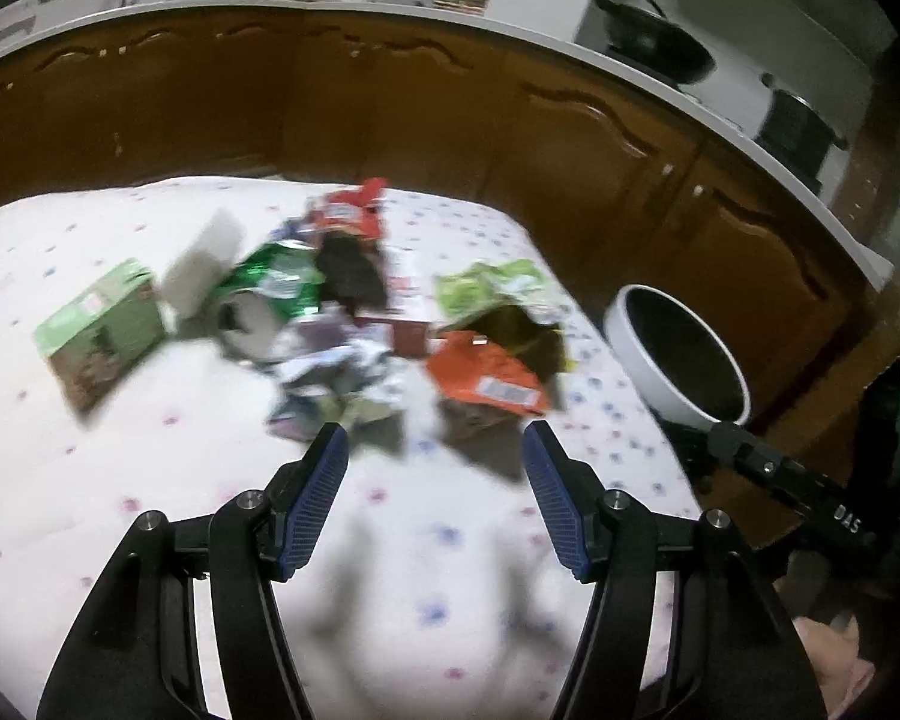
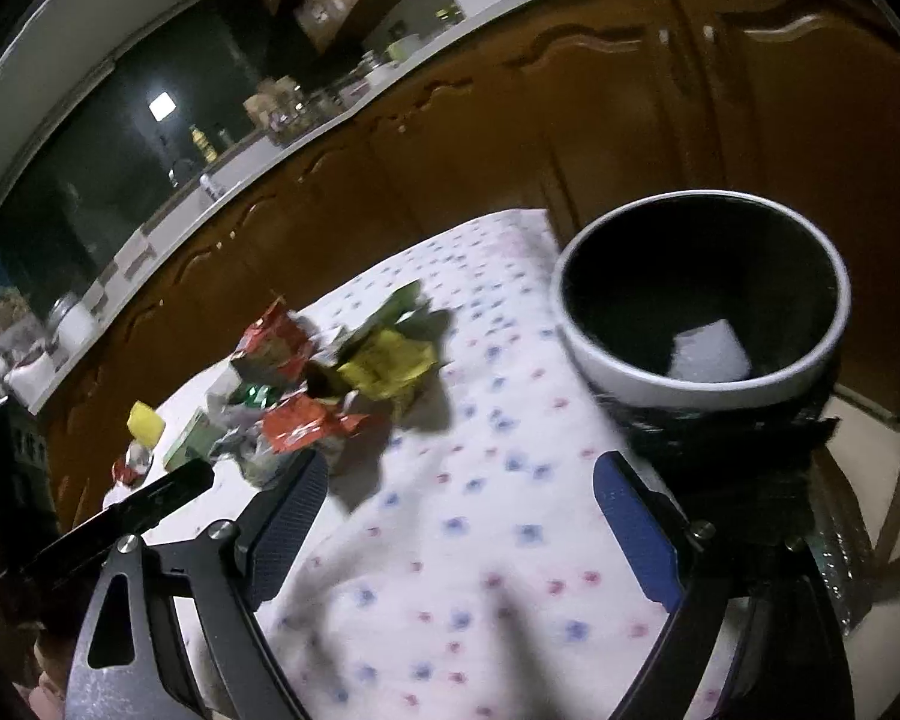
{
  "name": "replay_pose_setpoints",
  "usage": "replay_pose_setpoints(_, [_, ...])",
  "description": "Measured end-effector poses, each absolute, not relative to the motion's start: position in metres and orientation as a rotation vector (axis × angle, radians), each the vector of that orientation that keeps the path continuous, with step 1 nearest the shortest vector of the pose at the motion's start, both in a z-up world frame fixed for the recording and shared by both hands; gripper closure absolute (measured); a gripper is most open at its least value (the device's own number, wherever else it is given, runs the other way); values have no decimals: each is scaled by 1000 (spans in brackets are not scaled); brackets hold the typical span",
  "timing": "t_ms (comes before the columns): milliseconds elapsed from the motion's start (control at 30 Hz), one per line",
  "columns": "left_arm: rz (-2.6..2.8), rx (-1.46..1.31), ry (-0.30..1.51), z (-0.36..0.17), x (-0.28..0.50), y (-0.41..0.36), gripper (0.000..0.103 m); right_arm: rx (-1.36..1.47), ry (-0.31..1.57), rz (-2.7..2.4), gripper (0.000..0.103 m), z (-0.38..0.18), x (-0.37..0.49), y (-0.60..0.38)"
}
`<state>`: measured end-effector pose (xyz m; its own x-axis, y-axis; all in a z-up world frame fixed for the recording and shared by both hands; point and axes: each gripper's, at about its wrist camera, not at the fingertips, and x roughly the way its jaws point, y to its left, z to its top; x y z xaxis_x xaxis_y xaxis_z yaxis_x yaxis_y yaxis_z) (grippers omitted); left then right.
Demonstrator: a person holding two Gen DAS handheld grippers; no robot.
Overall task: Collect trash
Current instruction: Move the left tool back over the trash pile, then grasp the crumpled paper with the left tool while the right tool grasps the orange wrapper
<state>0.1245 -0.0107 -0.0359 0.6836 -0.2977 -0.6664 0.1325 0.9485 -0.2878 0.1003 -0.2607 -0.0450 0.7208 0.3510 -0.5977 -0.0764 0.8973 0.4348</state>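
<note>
Trash [image 1: 354, 324] litters the tablecloth [image 1: 150, 480]; both tongs, left [image 1: 435, 456] and right [image 2: 459, 486], gape empty.

Crumpled wrappers [image 1: 354, 324] lie heaped on the table; one white piece [image 2: 708, 351] inside the bin [image 2: 594, 354].

A white tablecloth [image 1: 150, 468] with small printed flowers lies before brown wooden cabinets [image 1: 390, 114]; a black wok [image 1: 660, 42] and, apparently, a dark pot [image 1: 795, 126] occupy the countertop [image 1: 306, 5].

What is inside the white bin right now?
One pale, flat, paper-like piece lies on the dark bottom of the white bin. The near wall hides part of the floor; the rest is too dark to judge.
</note>
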Motion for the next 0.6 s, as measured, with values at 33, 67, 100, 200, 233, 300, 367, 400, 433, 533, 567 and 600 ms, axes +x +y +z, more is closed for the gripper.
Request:
replay_pose_setpoints(33, [-232, -232, 785, -37, 125, -5, 42, 398, 736, 253, 12, -45, 101, -255])
replay_pose_setpoints(67, [-224, -241, 787, -39, 125, 0, 42, 395, 740, 262, 12, -45, 103, -250])
replay_pose_setpoints(100, [-212, -251, 788, -40, 126, 7, 42, 390, 742, 272, 12, -45, 105, -244])
replay_pose_setpoints(200, [-181, -271, 796, -44, 131, 23, 42, 381, 746, 304, 12, -46, 108, -229])
replay_pose_setpoints(233, [-178, -278, 799, -44, 133, 26, 42, 386, 745, 315, 12, -47, 110, -224])
replay_pose_setpoints(300, [-159, -283, 809, -46, 139, 34, 42, 398, 748, 328, 12, -48, 114, -215])
replay_pose_setpoints(367, [-161, -286, 808, -47, 144, 38, 42, 402, 751, 338, 23, -50, 120, -205])
replay_pose_setpoints(400, [-168, -284, 814, -48, 146, 37, 42, 400, 759, 344, 26, -51, 123, -199])
replay_pose_setpoints(433, [-176, -278, 823, -49, 151, 37, 42, 406, 767, 352, 31, -53, 125, -196])
replay_pose_setpoints(533, [-187, -267, 836, -54, 164, 36, 42, 454, 799, 379, 35, -59, 137, -188])
replay_pose_setpoints(567, [-191, -266, 843, -56, 169, 36, 42, 477, 806, 383, 36, -61, 142, -187])
replay_pose_setpoints(600, [-195, -268, 849, -58, 173, 36, 42, 512, 816, 388, 37, -64, 147, -187])
